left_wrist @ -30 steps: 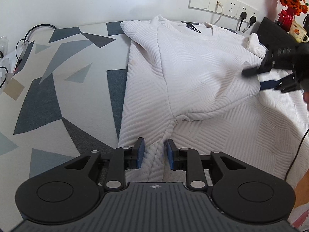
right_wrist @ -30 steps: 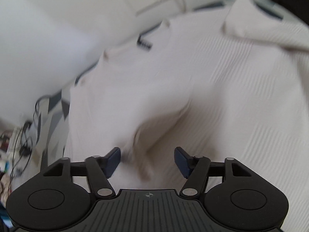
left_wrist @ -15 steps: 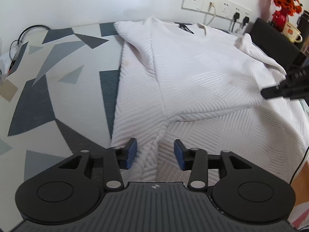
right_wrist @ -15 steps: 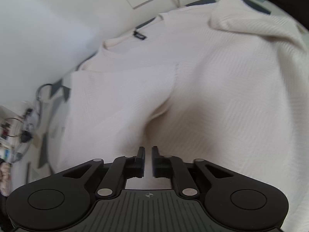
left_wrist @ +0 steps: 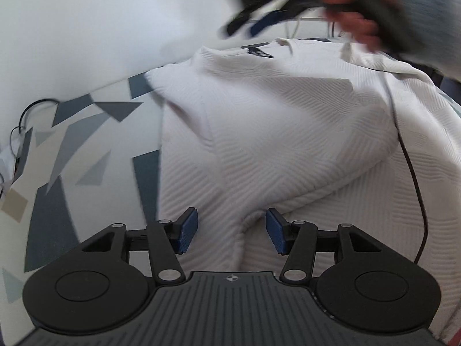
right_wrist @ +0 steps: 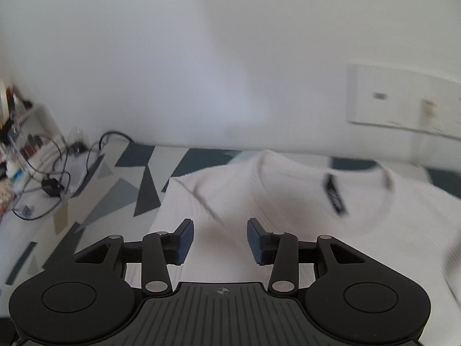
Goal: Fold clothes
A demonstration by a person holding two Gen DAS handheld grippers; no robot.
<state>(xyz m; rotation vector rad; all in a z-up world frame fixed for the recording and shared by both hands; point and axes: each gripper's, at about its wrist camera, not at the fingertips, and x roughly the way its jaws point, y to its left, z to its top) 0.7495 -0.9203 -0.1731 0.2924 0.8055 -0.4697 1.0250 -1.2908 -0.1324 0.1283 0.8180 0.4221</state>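
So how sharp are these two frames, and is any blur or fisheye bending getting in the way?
Left wrist view: the left hand-held gripper and sweater weave are crisp; the right hand-held gripper and hand at the top are streaked with motion blur. Right wrist view: the right hand-held gripper is sharp, while the sweater label and wall plate smear. Both views bow at the edges.

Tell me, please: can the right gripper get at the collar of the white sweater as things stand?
Probably yes. The right gripper is open and holds nothing, over the white sweater near its shoulder. The collar with its dark label lies ahead to its right, uncovered. The left gripper is low at the folded sleeve, out of the way.
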